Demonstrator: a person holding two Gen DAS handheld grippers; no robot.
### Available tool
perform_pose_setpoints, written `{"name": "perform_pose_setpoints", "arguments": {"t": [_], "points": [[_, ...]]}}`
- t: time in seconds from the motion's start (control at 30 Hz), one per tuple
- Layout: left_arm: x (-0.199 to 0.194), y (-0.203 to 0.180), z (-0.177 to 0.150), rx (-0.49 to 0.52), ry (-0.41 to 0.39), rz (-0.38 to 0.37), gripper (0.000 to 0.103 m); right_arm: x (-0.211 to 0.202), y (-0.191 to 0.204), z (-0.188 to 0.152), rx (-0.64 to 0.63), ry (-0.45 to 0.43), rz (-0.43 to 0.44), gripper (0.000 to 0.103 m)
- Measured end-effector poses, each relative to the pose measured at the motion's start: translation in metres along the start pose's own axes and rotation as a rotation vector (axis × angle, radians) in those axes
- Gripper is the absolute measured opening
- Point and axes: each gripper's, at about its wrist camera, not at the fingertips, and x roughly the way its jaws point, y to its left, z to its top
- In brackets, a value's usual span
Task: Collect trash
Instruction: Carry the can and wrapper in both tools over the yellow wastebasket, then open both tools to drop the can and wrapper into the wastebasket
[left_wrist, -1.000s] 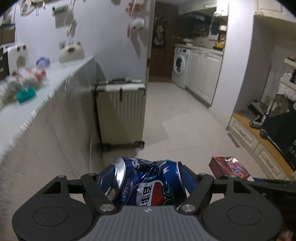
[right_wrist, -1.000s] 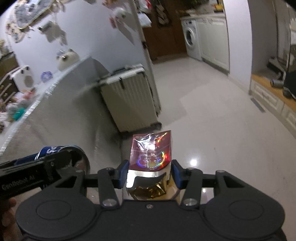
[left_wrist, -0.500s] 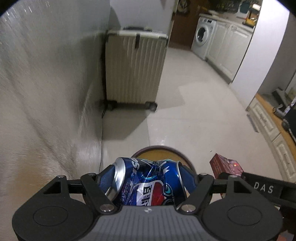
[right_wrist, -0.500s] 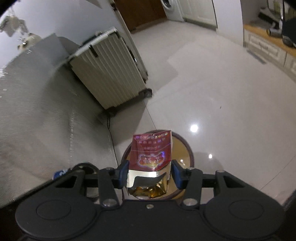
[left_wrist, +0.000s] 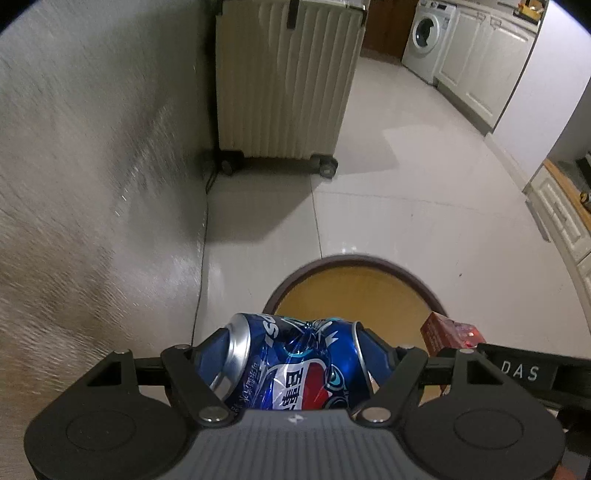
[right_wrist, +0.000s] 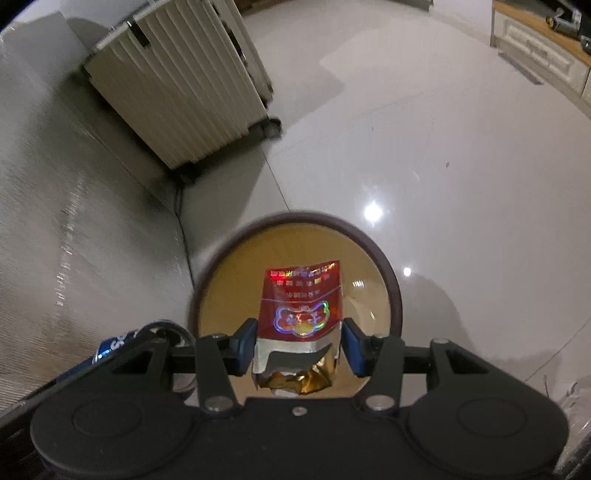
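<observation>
My left gripper (left_wrist: 295, 354) is shut on a crushed blue Pepsi can (left_wrist: 295, 362), held sideways above the near rim of a round bin (left_wrist: 354, 260) with a dark rim and tan inside. My right gripper (right_wrist: 298, 339) holds a red holographic cigarette pack (right_wrist: 301, 306) over the bin (right_wrist: 391, 291); its blue pads stand slightly off the pack's sides. The pack also shows at the right in the left wrist view (left_wrist: 448, 334). The can shows at the lower left in the right wrist view (right_wrist: 118, 341).
A cream ribbed suitcase (left_wrist: 284, 81) stands on the tiled floor against the grey counter side (left_wrist: 92, 184), beyond the bin. A washing machine (left_wrist: 423, 33) and white cabinets (left_wrist: 484, 66) are far back right. Low drawers (left_wrist: 565, 218) line the right.
Both grippers have tilted down and moved forward over the bin, which now fills more of each view. The right gripper's pads have parted a little from the pack.
</observation>
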Motion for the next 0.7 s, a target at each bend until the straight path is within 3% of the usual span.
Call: {"name": "perform_pose_setpoints", "arguments": {"t": [0.27,0.7], "points": [[0.041,-0.004,-0.022,0.034,0.066,-0.007,0.076,0.039,-0.01,0.004,-0.017,0.032,-0.029,0.05],[0.059,-0.005,-0.021,0.055,0.092,-0.042,0.076,0.046,-0.011,0.008,-0.021,0.006,-0.037,0.057]]}}
